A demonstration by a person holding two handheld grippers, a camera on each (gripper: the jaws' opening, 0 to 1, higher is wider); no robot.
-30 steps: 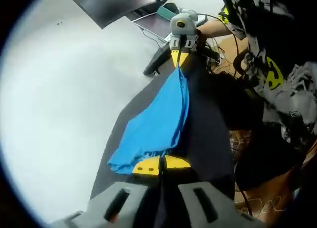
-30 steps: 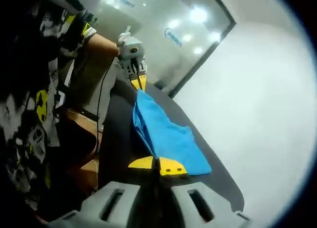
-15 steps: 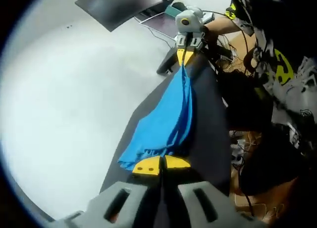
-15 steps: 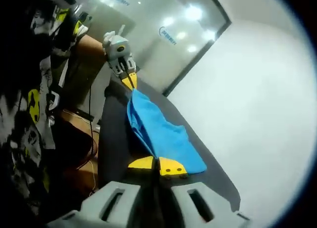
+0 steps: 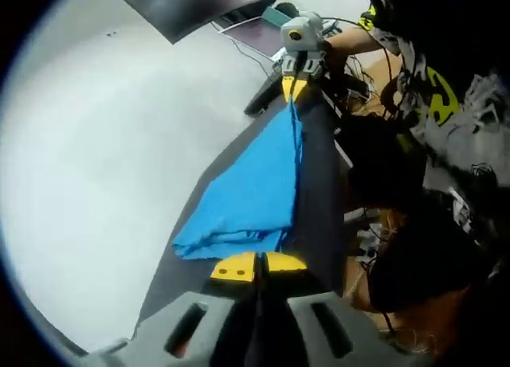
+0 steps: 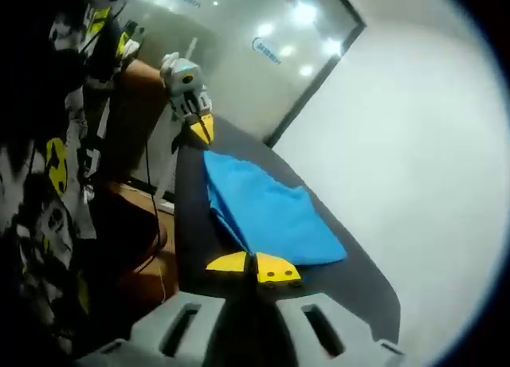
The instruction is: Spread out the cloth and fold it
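Observation:
A bright blue cloth (image 5: 251, 192) is stretched between both grippers above a dark table (image 5: 319, 200). My left gripper (image 5: 256, 265) is shut on one end of it at the bottom of the left gripper view. The right gripper (image 5: 293, 87), held by a hand, pinches the far end at the top. In the right gripper view the cloth (image 6: 267, 212) runs from my right gripper (image 6: 255, 267), shut on it, up to the left gripper (image 6: 199, 128). The cloth lies flatter and wider over the dark table (image 6: 191, 216).
A person in a black, white and yellow patterned top (image 5: 446, 112) stands along the table's side. A laptop (image 5: 199, 5) and cables (image 5: 255, 56) lie on the pale floor beyond. A glass wall with light reflections (image 6: 263, 48) stands behind the table.
The cloth has been pulled tauter and lowered; it now spreads wider and flatter over the table. Both grippers stay shut on its ends.

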